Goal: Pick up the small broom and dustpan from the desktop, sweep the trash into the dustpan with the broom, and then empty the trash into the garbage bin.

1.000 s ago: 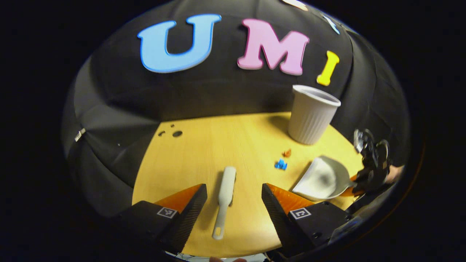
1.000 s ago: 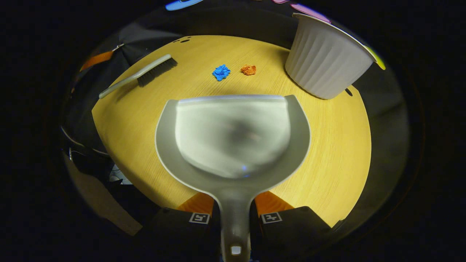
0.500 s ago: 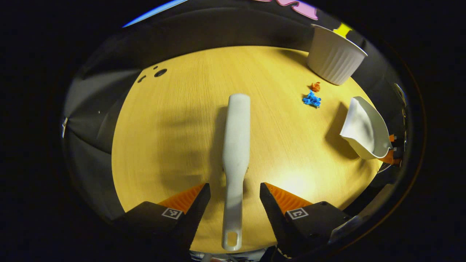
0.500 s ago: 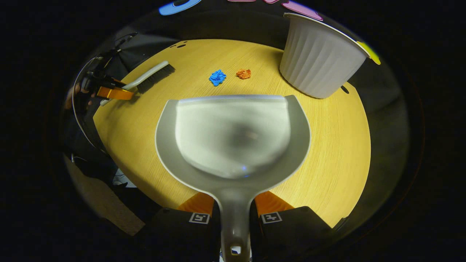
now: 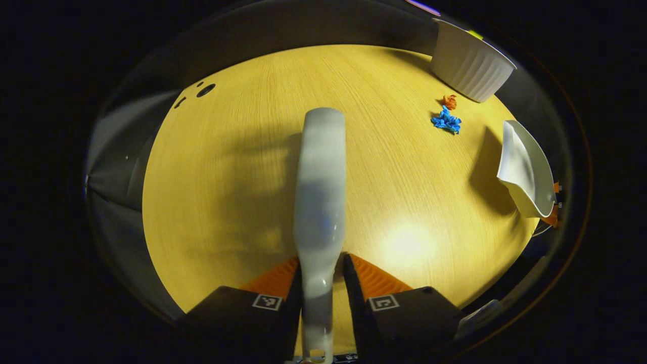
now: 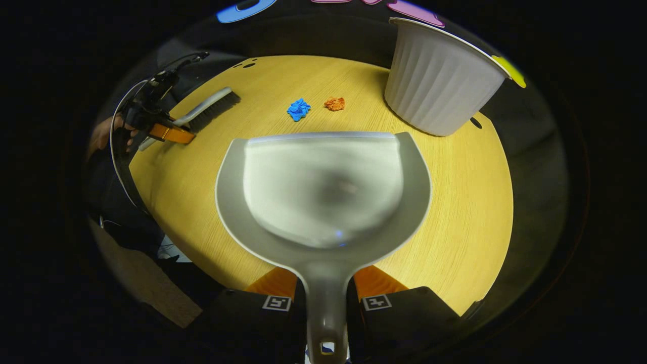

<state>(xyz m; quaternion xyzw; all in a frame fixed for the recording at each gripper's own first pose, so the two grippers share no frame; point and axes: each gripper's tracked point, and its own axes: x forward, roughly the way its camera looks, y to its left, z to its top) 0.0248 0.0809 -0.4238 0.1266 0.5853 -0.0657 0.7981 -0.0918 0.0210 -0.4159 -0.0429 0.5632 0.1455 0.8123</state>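
Two tools are now in the grippers: the left gripper (image 5: pixel 320 275) has its fingers closed against the sides of the broom (image 5: pixel 319 192) handle, and the right gripper (image 6: pixel 325 293) is clamped on the neck of the dustpan (image 6: pixel 323 187) handle. In the right gripper view the broom (image 6: pixel 204 108) lies along the desk's left edge with its dark bristles pointing toward the far side, and the left gripper (image 6: pixel 167 132) and the hand behind it sit at that edge. The dustpan hangs over the middle of the desk (image 6: pixel 465 202), its open lip facing the far side, where the trash waits: a blue scrap (image 6: pixel 298 109) and an orange scrap (image 6: pixel 334 103) just beside each other, apart from the pan's lip. The white ribbed garbage bin (image 6: pixel 440 91) stands at the far right corner, near the orange scrap. From the left gripper view I cannot tell whether the broom has left the wood. The risks lie in what follows. The broom is held low on a long handle, so it could twist or slip between the fingers when the bristles drag. The crumpled scraps look light, so a fast stroke could flick them past the pan or off the far edge. If the pan's lip is not set flat on the desk, the scraps may slide under it. Sweeping toward the bin could also knock it, since it stands close to the trash.
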